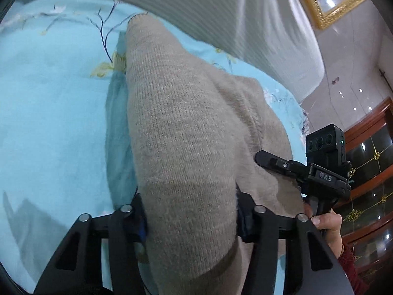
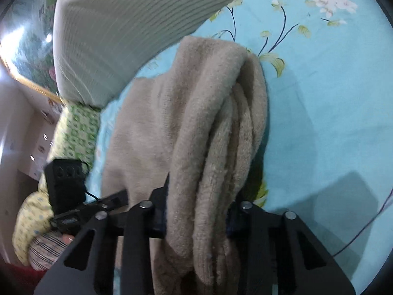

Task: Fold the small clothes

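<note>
On the left wrist view: 1 beige knit garment (image 1: 181, 127) runs from the lens out over the light-blue floral sheet (image 1: 49, 113). Left gripper (image 1: 191, 218) has its 2 fingers either side of a thick fold of the knit, about half open, pads pressed into the wool, so it's got hold of that fold. 1 grey-white ribbed cushion (image 1: 221, 7) lies across the top, just past the far end of the garment. At right, the right gripper (image 1: 264, 158) shows side-on w/ its camera block; 1 hand (image 1: 329, 223) grips its handle. Can't tell from this side how wide it is. Wood cabinet (image 1: 368, 172) and 1 gold picture frame (image 1: 316, 7) behind.

Right wrist view: same garment (image 2: 186, 113), bunched into several lengthwise folds, draped on the sheet (image 2: 331, 93). Right gripper (image 2: 196, 212) is narrowed onto the bunch, 2 fingers squeezing it, wool bulging over & under. Left gripper (image 2: 115, 198) at lower left, tip against the garment's edge. Ribbed cushion (image 2: 105, 36) top left; 1 green-patterned cloth (image 2: 78, 132) below it.
</note>
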A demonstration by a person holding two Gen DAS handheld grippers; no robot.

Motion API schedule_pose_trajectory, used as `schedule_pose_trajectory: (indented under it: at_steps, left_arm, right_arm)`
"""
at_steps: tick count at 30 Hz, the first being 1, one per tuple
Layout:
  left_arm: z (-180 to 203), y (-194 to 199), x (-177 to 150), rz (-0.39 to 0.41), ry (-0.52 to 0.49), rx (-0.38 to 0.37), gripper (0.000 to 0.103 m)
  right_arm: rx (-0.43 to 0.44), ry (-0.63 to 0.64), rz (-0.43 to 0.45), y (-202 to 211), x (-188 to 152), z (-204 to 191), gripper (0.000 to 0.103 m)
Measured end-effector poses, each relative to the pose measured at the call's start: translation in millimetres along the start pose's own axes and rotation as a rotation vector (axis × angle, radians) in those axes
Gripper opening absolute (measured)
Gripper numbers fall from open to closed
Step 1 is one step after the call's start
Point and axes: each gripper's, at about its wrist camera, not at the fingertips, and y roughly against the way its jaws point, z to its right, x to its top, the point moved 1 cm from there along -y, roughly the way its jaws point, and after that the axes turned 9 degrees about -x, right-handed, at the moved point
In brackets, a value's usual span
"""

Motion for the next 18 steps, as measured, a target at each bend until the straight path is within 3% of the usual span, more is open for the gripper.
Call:
schedule_pose_trajectory:
  at_steps: [3,8,13,18]
  left_arm:
    - [13.9,27.0,-12.0,0.042,-0.031,-0.002,0.049]
    - [17.3,119.1,-50.6,0.143,-0.037,-0.006,0.049]
    - [-10.9,211.6,-111.1,0.204,0.026,0.033,0.050]
    - [-52.2,261.2,-165.4,0.243,0.121,0.093,0.050]
  right_arm:
    - [0.041,0.022,0.014,7.7,-11.2,-26.3,0.031]
    - [0.136,0.070,-0.009,7.9,-38.6,-79.2,0.031]
    - [0.242,0.172,-0.078,-16.9,-85.5,-156.0,0.031]
    - [0.263,0.254,-0.182,-70.6,-132.3,-206.1,0.031]
